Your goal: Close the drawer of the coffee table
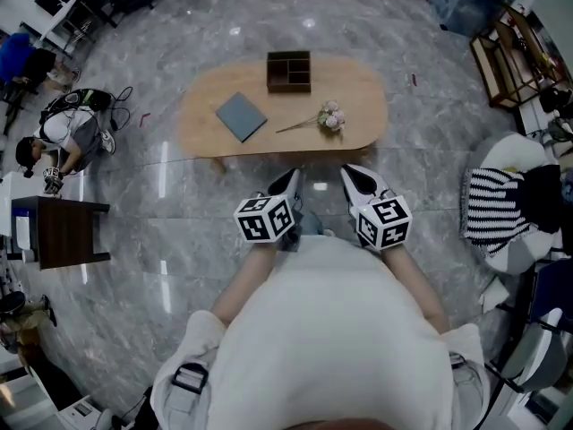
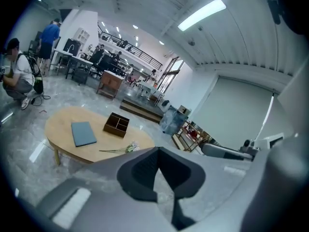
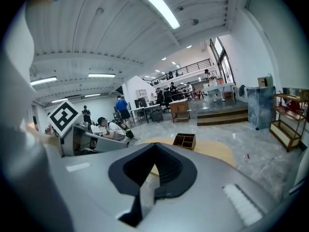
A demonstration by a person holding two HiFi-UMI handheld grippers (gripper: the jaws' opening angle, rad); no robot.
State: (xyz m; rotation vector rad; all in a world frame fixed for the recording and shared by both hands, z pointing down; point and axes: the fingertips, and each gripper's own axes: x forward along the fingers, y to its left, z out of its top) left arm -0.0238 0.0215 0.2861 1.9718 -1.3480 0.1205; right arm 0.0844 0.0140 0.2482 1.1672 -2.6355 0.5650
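The oval wooden coffee table (image 1: 358, 97) stands ahead of me on the marble floor. On it are a dark compartment box (image 1: 288, 71), a grey-blue book (image 1: 241, 116) and a flower sprig (image 1: 329, 117). No drawer front shows in any view. My left gripper (image 1: 291, 179) and right gripper (image 1: 352, 173) hang side by side just short of the table's near edge, both shut and empty. In the left gripper view the shut jaws (image 2: 157, 149) point over the table (image 2: 63, 124) with the box (image 2: 116, 124). The right gripper (image 3: 154, 146) faces the box (image 3: 184, 140).
A dark side table (image 1: 58, 231) stands at the left, with a crouching person (image 1: 63, 137) beyond it. A chair with a striped cushion (image 1: 497, 206) is at the right, a wooden shelf (image 1: 510, 56) at the far right. Marble floor surrounds the table.
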